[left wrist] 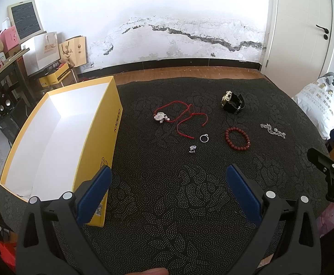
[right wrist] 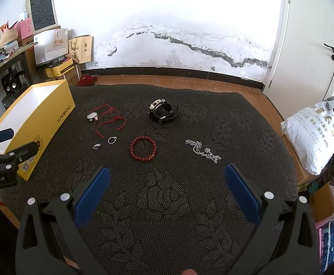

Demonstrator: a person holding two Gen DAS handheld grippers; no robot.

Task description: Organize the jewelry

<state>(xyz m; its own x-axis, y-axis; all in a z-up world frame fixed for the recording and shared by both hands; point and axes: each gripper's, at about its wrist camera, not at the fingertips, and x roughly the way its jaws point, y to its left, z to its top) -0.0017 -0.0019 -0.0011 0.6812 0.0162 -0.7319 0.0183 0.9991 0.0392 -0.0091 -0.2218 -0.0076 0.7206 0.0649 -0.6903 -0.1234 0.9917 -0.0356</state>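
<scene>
Jewelry lies on a black patterned cloth (left wrist: 167,206): a red cord necklace with a silver pendant (left wrist: 161,116), a silver ring (left wrist: 204,138), small silver earrings (left wrist: 192,149), a red bead bracelet (left wrist: 236,138), a silver chain (left wrist: 272,130) and a black watch (left wrist: 232,102). An open yellow box (left wrist: 52,137) with a white inside stands at the left. My left gripper (left wrist: 169,174) is open and empty, near the box's front corner. My right gripper (right wrist: 167,174) is open and empty, just short of the bead bracelet (right wrist: 143,147) and the chain (right wrist: 202,151).
Cartons and paper bags (left wrist: 45,50) are stacked on the floor at the back left. A white plastic bag (right wrist: 311,135) sits off the cloth's right edge. A white door (right wrist: 309,45) is at the back right. The cloth's far edge meets a wooden floor.
</scene>
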